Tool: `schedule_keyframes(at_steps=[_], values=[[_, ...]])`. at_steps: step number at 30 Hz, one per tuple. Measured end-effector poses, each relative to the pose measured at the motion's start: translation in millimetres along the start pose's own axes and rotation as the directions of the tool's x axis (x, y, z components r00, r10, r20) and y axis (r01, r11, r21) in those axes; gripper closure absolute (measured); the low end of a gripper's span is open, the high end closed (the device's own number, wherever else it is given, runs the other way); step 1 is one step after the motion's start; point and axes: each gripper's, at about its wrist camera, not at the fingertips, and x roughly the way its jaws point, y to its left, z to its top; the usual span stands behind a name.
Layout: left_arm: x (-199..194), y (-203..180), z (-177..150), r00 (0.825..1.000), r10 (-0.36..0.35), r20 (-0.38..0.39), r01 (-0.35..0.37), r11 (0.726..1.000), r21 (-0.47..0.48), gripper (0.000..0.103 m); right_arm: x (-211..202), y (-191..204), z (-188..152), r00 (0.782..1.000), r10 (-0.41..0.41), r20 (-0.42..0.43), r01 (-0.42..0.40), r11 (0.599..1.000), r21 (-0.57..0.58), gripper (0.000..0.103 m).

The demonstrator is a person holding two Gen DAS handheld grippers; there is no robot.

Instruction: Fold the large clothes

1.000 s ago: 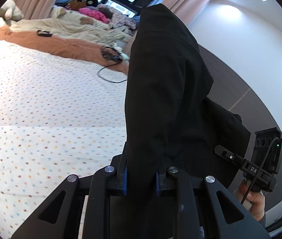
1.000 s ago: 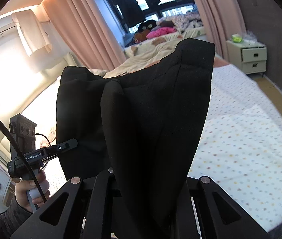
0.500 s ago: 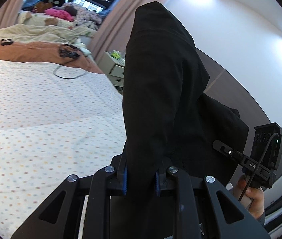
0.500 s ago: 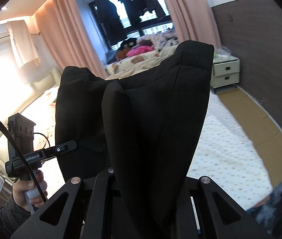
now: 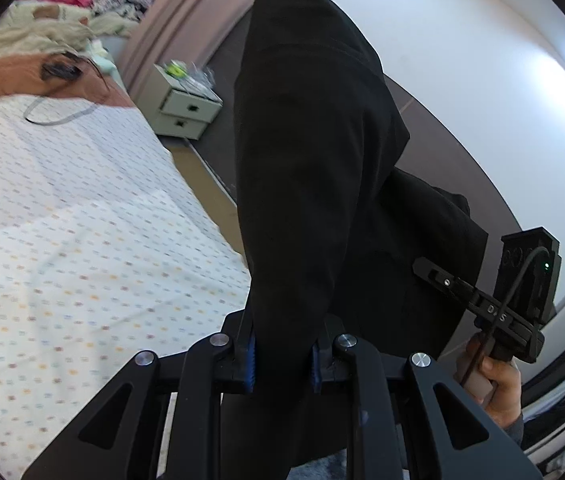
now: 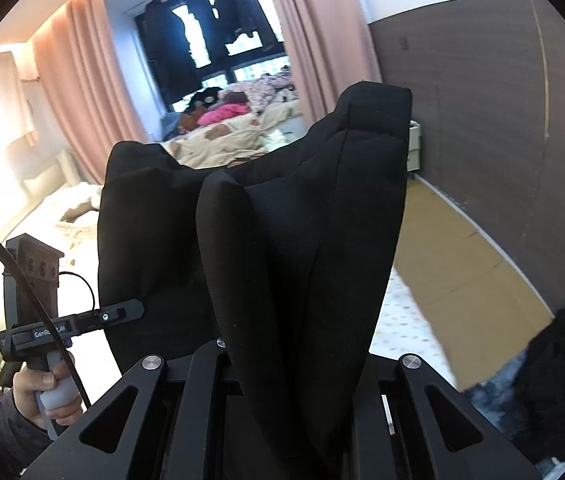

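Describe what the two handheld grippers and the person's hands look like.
Both grippers, left gripper and right gripper, have matte black angular linkages with silver bolts; the left has blue finger pads. Each has a pale grey handle, black cable and white lettering. Bare hands, dark sleeves.

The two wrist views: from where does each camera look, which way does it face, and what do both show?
Left wrist: sits behind the left gripper, shut on the black garment; faces along the bed toward a nightstand; the right gripper and right hand show at right.
Right wrist: sits behind the right gripper, shut on the garment; faces the window and curtains; the left gripper and left hand show at left.
Shared: the garment, the bed, each other's gripper.
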Motion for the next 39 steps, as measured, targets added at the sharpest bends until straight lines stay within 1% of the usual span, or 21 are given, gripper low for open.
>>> schedule_keyframes(at_steps=[4, 5, 8, 9, 11, 15, 19, 21, 24, 25, 26, 27, 29, 30, 32, 33, 34, 36, 37, 38, 39], values=[[38, 7, 7, 0.998, -0.023, -0.051, 0.022, 1.0, -0.017, 0.083, 0, 6, 3, 0.999, -0.044, -0.027, 0.044, 0.999, 0.002, 0.093], [50, 6, 4, 0.997, -0.03, -0.066, 0.028, 0.999, -0.032, 0.083, 3, 7, 7, 0.998, -0.051, -0.036, 0.051, 0.999, 0.002, 0.093], [78, 28, 13, 0.994, -0.039, -0.103, 0.033, 0.998, -0.06, 0.083, 16, 10, 10, 0.994, -0.082, -0.073, 0.082, 0.997, 0.0, 0.093], [83, 26, 6, 0.993, -0.04, -0.115, 0.032, 0.997, -0.069, 0.083, 17, 9, 14, 0.993, -0.088, -0.083, 0.088, 0.996, 0.0, 0.093], [105, 42, 6, 0.989, -0.038, -0.145, 0.025, 0.996, -0.091, 0.083, 33, 11, 14, 0.988, -0.103, -0.114, 0.103, 0.995, -0.002, 0.093], [144, 80, 7, 0.98, -0.036, -0.195, 0.01, 0.991, -0.137, 0.083, 78, 15, 17, 0.975, -0.14, -0.173, 0.138, 0.99, -0.021, 0.093], [170, 117, 9, 0.972, -0.038, -0.232, -0.002, 0.985, -0.174, 0.082, 125, 19, 10, 0.961, -0.149, -0.234, 0.152, 0.988, -0.008, 0.093], [181, 132, 11, 0.967, -0.025, -0.252, -0.019, 0.985, -0.17, 0.082, 139, 21, 8, 0.955, -0.155, -0.254, 0.161, 0.987, 0.002, 0.093], [193, 153, 12, 0.959, -0.027, -0.282, -0.029, 0.981, -0.193, 0.082, 152, 16, 1, 0.949, -0.172, -0.265, 0.186, 0.982, 0.03, 0.09], [197, 161, 12, 0.956, -0.028, -0.293, -0.035, 0.977, -0.208, 0.081, 149, 13, -3, 0.946, -0.188, -0.264, 0.207, 0.977, 0.044, 0.085], [204, 173, 18, 0.953, -0.028, -0.302, -0.043, 0.974, -0.224, 0.081, 154, 14, -5, 0.944, -0.191, -0.269, 0.215, 0.975, 0.062, 0.084], [207, 178, 17, 0.95, -0.024, -0.312, -0.053, 0.97, -0.238, 0.08, 159, 11, -6, 0.941, -0.195, -0.276, 0.225, 0.971, 0.082, 0.081], [211, 189, 13, 0.942, -0.016, -0.336, -0.074, 0.965, -0.253, 0.078, 170, 7, -11, 0.934, -0.176, -0.311, 0.227, 0.964, 0.137, 0.076], [212, 193, 12, 0.939, -0.01, -0.343, -0.081, 0.965, -0.249, 0.076, 171, 1, -15, 0.93, -0.168, -0.327, 0.231, 0.959, 0.162, 0.072], [209, 199, 10, 0.938, -0.029, -0.346, -0.068, 0.963, -0.263, 0.073, 175, 2, -24, 0.923, -0.168, -0.347, 0.246, 0.949, 0.195, 0.058], [208, 199, 9, 0.936, -0.032, -0.35, -0.066, 0.962, -0.264, 0.069, 175, 4, -28, 0.921, -0.167, -0.352, 0.249, 0.947, 0.201, 0.046], [207, 198, 10, 0.933, -0.026, -0.358, -0.071, 0.964, -0.255, 0.066, 175, 7, -31, 0.92, -0.164, -0.355, 0.248, 0.947, 0.204, 0.039], [199, 191, 12, 0.929, 0.007, -0.37, -0.094, 0.972, -0.217, 0.047, 165, 10, -33, 0.919, -0.176, -0.354, 0.258, 0.945, 0.2, 0.037], [197, 183, 14, 0.929, 0.023, -0.37, -0.1, 0.976, -0.191, 0.043, 158, 14, -32, 0.918, -0.185, -0.351, 0.268, 0.941, 0.205, 0.035], [194, 176, 15, 0.931, 0.035, -0.363, -0.099, 0.982, -0.162, 0.035, 150, 14, -33, 0.917, -0.195, -0.349, 0.28, 0.936, 0.212, 0.031], [194, 178, 17, 0.933, 0.047, -0.356, -0.101, 0.986, -0.133, 0.031, 144, 15, -34, 0.915, -0.207, -0.346, 0.291, 0.933, 0.213, 0.02]])
